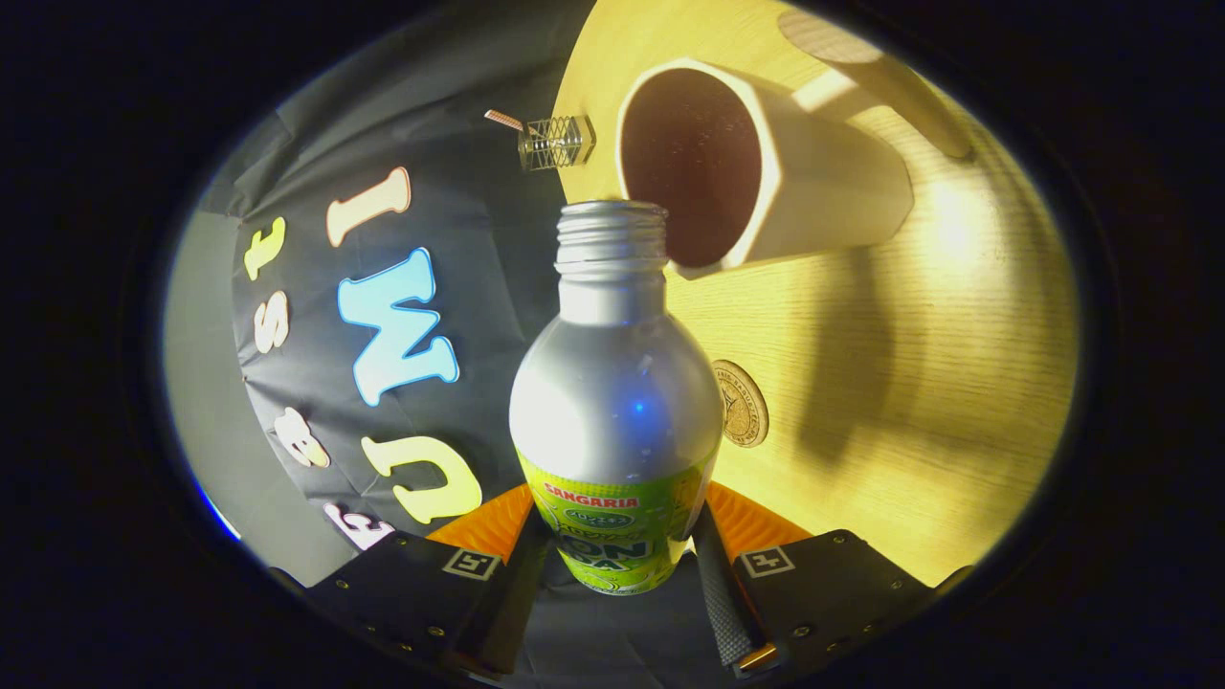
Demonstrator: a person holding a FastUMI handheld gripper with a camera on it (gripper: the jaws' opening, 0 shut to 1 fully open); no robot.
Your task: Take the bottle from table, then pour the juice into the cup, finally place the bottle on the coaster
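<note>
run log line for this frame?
phase: pour | gripper: shut on silver uncapped bottle | bottle mouth at white cup rim | round wooden coaster: bare, beyond bottle

**Bottle held at the cup's mouth**

The silver bottle, uncapped with bare neck threads and a green label around its lower body, sits clamped between the 2 fingers of the gripper. Its open mouth lies at the rim of the white cup, whose interior looks dark. A round wooden coaster lies on the table just beside the bottle's shoulder.
</note>
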